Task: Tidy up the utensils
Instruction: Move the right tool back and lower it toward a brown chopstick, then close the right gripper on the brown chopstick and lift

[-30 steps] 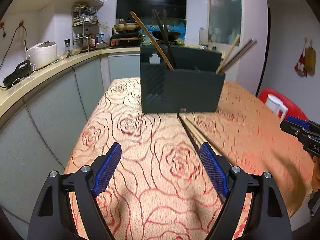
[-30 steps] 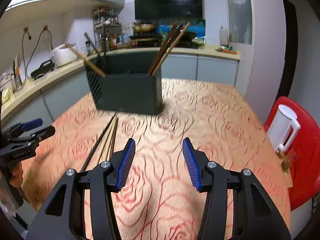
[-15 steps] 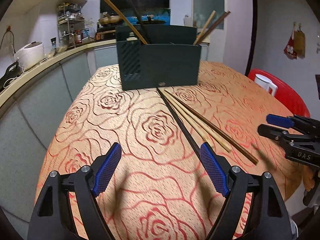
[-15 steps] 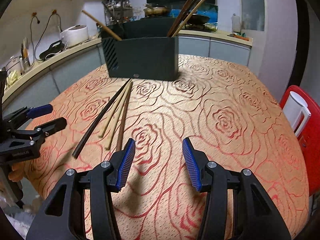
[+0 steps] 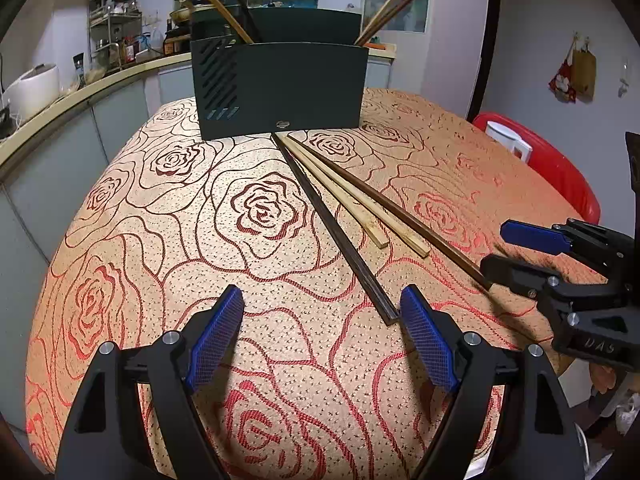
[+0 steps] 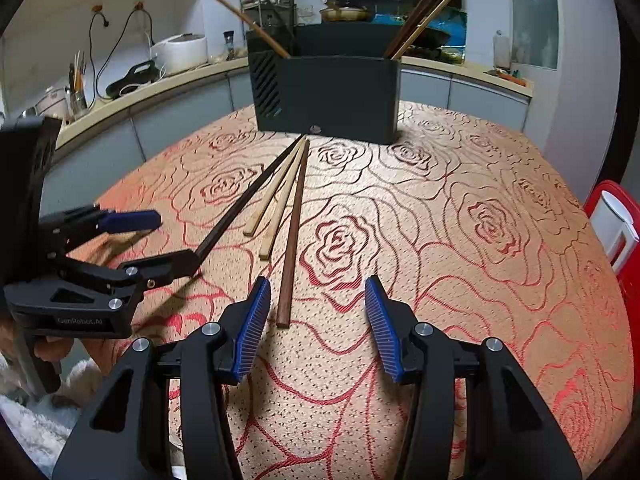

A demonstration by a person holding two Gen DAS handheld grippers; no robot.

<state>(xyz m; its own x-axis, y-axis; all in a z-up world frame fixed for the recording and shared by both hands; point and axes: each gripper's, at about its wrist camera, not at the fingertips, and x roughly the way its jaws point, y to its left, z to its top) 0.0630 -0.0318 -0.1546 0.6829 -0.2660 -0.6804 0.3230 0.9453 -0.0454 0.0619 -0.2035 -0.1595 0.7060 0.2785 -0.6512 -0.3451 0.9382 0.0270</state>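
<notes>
Four loose chopsticks lie fanned on the tabletop point(image 5: 160, 240), which is covered in a woven cloth of red and brown roses. Their far tips meet near the foot of a dark, box-shaped utensil holder point(image 5: 280, 88) with slotted vents, where other chopsticks already stand leaning. The black chopstick point(image 5: 336, 228) and the dark brown chopstick point(image 6: 294, 232) are long, thin and smooth; the two pale wooden chopsticks point(image 5: 340, 196) between them are shorter and square-cut. All look light, rigid and apt to roll or slip, so a grip near the thicker near end seems safest. The left gripper point(image 5: 322, 334) holds its blue ribbed fingers wide and empty, just beside the black stick's end. The right gripper point(image 6: 318, 322) has its fingers moderately apart, also empty, beside the brown stick's end.
</notes>
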